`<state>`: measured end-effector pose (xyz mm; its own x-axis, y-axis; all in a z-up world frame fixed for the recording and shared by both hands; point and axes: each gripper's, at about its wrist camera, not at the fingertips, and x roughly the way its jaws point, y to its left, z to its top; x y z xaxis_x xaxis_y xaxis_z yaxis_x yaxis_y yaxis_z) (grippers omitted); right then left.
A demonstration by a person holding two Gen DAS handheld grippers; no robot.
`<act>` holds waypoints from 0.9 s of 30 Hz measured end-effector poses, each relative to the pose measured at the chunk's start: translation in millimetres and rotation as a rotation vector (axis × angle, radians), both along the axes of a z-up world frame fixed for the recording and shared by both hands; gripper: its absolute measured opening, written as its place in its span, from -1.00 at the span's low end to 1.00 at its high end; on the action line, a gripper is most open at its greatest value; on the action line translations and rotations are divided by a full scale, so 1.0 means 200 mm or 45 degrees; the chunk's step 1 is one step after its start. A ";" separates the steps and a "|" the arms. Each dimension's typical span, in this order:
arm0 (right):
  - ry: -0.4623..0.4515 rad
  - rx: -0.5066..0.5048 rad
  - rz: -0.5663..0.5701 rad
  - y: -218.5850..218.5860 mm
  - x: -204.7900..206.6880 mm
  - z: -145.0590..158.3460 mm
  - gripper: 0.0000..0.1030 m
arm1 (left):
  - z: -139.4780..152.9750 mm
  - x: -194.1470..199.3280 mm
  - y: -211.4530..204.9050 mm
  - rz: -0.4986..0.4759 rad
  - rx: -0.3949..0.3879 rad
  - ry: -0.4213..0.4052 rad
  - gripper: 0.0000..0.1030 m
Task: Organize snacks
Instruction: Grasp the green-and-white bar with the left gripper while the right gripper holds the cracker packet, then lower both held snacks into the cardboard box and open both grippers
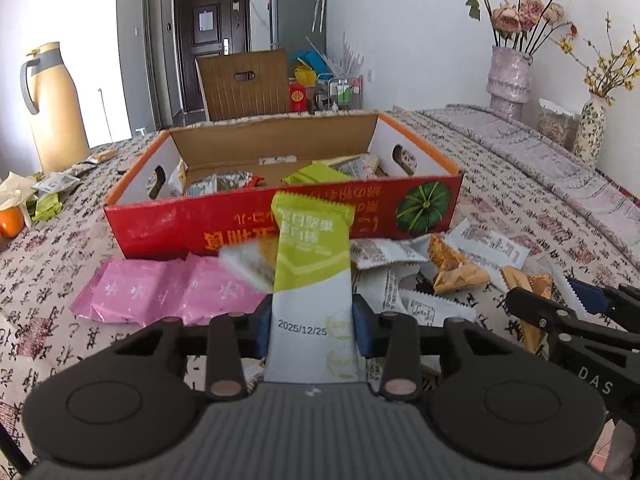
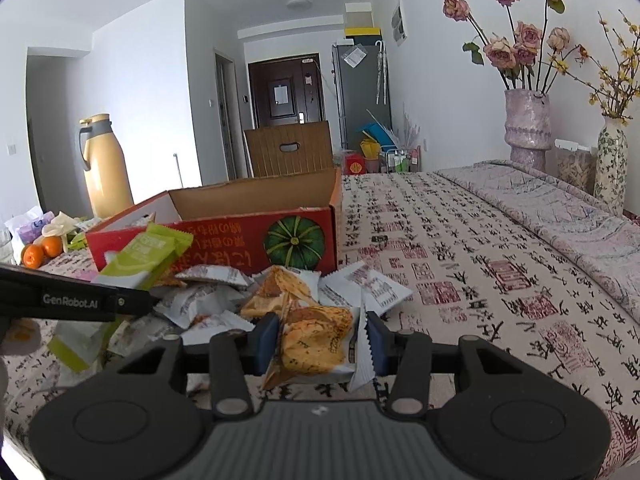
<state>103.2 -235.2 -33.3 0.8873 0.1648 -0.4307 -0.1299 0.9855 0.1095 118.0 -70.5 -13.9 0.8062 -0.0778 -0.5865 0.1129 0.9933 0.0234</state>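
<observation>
Your left gripper is clenched on a green-and-white snack bar, lifted before the red cardboard box. Your right gripper grasps an orange snack packet above the loose pile of packets on the patterned tabletop.

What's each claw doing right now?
Left claw: shut on the green packet.
Right claw: shut on the orange packet.
</observation>
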 end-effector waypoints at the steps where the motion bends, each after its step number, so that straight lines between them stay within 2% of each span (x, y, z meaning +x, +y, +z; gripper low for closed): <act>1: -0.009 0.002 0.001 0.01 0.00 0.01 -0.13 | 0.02 0.00 0.00 -0.002 -0.005 -0.010 -0.23; 14: -0.139 0.013 0.020 0.07 0.13 0.17 -0.13 | 0.25 0.04 0.03 -0.004 -0.046 -0.184 -0.23; 27: -0.305 -0.013 0.029 0.19 0.45 0.40 -0.13 | 0.41 0.32 0.06 0.058 -0.017 -0.285 -0.23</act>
